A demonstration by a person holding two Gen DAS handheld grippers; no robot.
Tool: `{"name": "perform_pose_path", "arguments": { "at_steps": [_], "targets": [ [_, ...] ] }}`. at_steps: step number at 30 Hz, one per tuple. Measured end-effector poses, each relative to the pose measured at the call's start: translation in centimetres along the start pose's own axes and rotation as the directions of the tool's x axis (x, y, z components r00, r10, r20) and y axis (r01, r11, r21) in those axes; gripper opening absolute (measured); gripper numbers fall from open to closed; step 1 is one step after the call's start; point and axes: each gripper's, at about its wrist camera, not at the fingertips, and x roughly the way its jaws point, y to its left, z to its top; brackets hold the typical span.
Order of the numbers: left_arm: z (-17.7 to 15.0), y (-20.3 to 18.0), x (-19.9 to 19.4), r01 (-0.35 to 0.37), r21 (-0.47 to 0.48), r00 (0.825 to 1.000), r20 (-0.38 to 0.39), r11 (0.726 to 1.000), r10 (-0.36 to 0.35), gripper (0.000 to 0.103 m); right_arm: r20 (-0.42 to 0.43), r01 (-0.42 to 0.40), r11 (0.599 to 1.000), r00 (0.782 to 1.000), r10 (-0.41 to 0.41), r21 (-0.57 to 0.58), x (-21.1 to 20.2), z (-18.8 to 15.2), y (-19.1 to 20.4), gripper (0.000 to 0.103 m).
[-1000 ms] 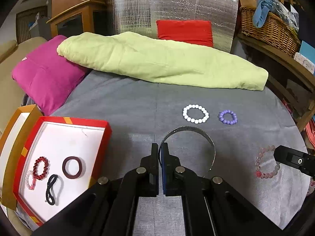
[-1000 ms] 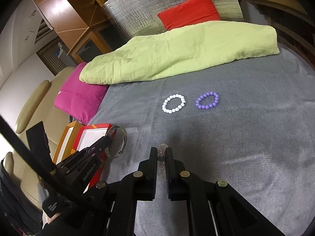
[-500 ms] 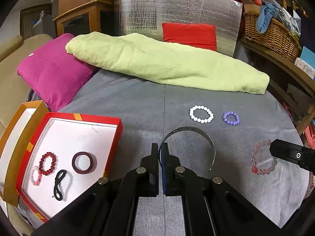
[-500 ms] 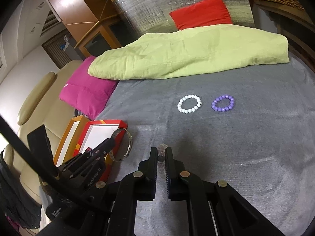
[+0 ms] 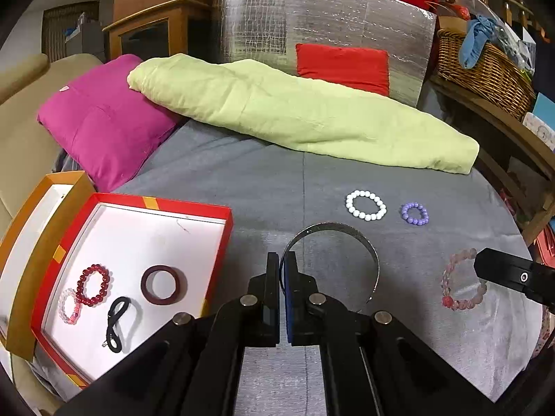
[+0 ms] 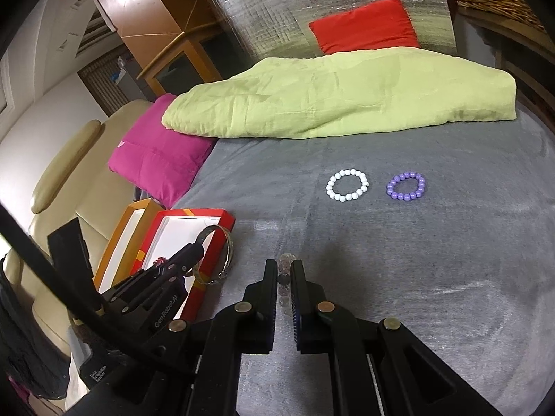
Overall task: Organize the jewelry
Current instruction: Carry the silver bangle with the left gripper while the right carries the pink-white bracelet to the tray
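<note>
White bracelet (image 5: 365, 205) — purple bracelet (image 5: 415, 213)

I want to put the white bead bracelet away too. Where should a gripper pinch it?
The white bead bracelet lies flat on the grey cover, apart from the purple bracelet. Probably come from above, one finger inside the ring, one outside, pinching the near bead strand.

A matt, finely ribbed grey bedspread (image 5: 270, 187) covers the bed. At 12 o'clock sit a crumpled soft green quilt (image 5: 312, 114) and a shiny, quilted silver foil panel (image 5: 312, 20). The bangle (image 5: 347, 234) in the left claw (image 5: 283, 270) looks like polished metal. The white bead bracelet (image 6: 347, 185) and purple bead bracelet (image 6: 406, 186) are glossy. At 9 o'clock, the red box (image 5: 194, 208) looks like cardboard with a smooth white lining. The basket (image 5: 485, 69) at 2 o'clock is woven wicker.
</note>
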Motion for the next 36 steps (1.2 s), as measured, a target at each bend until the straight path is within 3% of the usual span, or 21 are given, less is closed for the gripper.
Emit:
{"name": "perform_pose_path", "arguments": {
  "at_steps": [23, 36],
  "targets": [
    [-0.1, 3.0, 0.6, -0.023, -0.04, 1.0, -0.02, 0.999, 0.022, 0.003, -0.035, -0.026, 0.999, 0.999, 0.025, -0.033, 3.0, 0.3, 2.5, 0.008],
    [-1.3, 10.7, 2.7, -0.135, -0.113, 0.987, -0.098, 0.984, 0.124, 0.003, -0.078, -0.111, 0.991, 0.991, 0.106, -0.075, 7.0, 1.4, 7.0, 0.008]
  ]
}}
